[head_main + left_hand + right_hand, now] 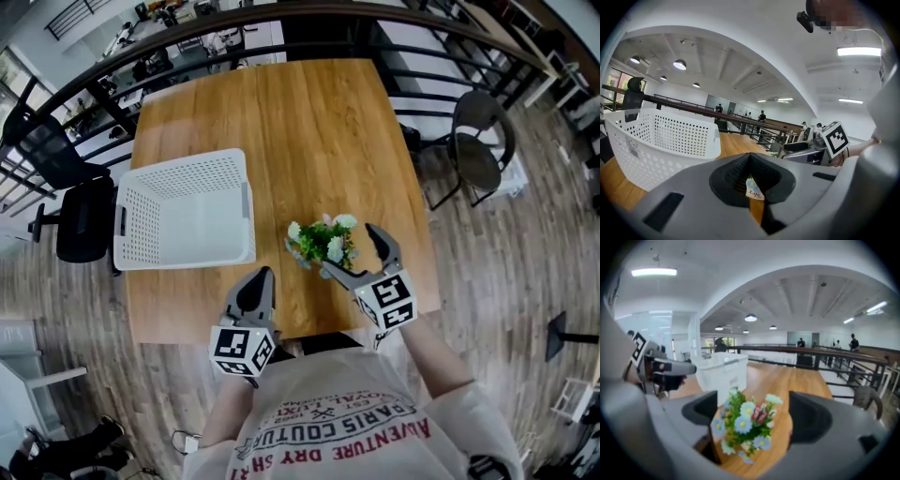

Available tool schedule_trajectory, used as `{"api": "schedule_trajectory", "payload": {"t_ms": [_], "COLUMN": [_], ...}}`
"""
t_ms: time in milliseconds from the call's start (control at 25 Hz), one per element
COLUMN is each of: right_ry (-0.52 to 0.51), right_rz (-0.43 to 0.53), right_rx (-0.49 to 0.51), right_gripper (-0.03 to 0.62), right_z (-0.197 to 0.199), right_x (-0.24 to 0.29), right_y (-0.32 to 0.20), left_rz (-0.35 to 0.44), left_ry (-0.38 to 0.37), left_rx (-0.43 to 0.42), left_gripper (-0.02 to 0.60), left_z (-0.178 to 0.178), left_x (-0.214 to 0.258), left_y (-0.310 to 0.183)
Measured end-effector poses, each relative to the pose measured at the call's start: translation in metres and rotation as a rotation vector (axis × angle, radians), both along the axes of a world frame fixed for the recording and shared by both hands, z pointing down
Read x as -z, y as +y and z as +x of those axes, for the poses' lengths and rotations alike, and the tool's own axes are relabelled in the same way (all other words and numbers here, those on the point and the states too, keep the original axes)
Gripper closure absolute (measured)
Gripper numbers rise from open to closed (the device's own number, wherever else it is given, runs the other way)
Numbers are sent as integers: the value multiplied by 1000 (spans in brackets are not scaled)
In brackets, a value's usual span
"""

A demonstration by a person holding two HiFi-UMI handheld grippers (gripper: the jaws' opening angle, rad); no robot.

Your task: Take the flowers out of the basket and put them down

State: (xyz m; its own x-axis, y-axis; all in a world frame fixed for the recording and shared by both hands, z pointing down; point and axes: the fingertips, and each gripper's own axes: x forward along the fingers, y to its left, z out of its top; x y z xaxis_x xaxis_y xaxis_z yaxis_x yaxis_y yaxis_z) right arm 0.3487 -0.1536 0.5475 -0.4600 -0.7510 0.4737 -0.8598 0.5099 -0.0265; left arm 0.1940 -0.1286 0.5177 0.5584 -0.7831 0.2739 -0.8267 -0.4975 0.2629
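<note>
On the wooden table [309,122], right of the basket and outside it, sit the flowers [323,242], a small bunch of pale blue and white blooms with green leaves. They lie between the widely parted jaws of the right gripper [349,249], which grasps nothing. From its own view the flowers [745,425] fill the gap, and whether the near jaw brushes the leaves is hard to tell.

Left of the bunch, the white perforated basket [178,161] stands well apart from it, with nothing visible inside.

At the table's near edge, the left gripper [261,279] is clenched. In its own view the pads meet, with only a sliver of wood and a small printed label showing below them.
</note>
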Motion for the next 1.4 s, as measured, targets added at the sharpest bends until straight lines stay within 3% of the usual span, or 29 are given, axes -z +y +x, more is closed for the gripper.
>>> {"api": "schedule_trajectory", "payload": {"t_ms": [160, 240, 280, 320, 360, 480, 1040, 1400], "right_ry": [-72, -120, -136, -143, -144, -153, -137, -125], "right_rz": [91, 143, 174, 209, 240, 282, 368, 331], "right_rx": [-21, -24, -51, -91, -127, -159, -100, -35], "right_gripper": [92, 126, 219, 415, 499, 525, 560, 562], "right_z": [-15, -28, -32, -35, -39, -61, -190, -215], "right_x": [51, 78, 89, 99, 106, 120, 157, 146], "right_y": [5, 9, 10, 10, 8, 3, -11, -14], "left_rz": [77, 121, 136, 144, 150, 172, 270, 260], "left_ry": [-11, -10, -5, 1, 8, 9, -57, -37], "left_rx": [17, 10, 7, 5, 6, 9, 99, 118], "left_gripper": [571, 571, 571, 571, 571, 571, 571, 571], "left_z": [-18, -28, -34, -42, -50, -77, -218, -237], "left_x": [36, 55, 61, 66, 69, 81, 134, 129], "left_y": [3, 4, 5, 4, 4, -2, -33, -39]}}
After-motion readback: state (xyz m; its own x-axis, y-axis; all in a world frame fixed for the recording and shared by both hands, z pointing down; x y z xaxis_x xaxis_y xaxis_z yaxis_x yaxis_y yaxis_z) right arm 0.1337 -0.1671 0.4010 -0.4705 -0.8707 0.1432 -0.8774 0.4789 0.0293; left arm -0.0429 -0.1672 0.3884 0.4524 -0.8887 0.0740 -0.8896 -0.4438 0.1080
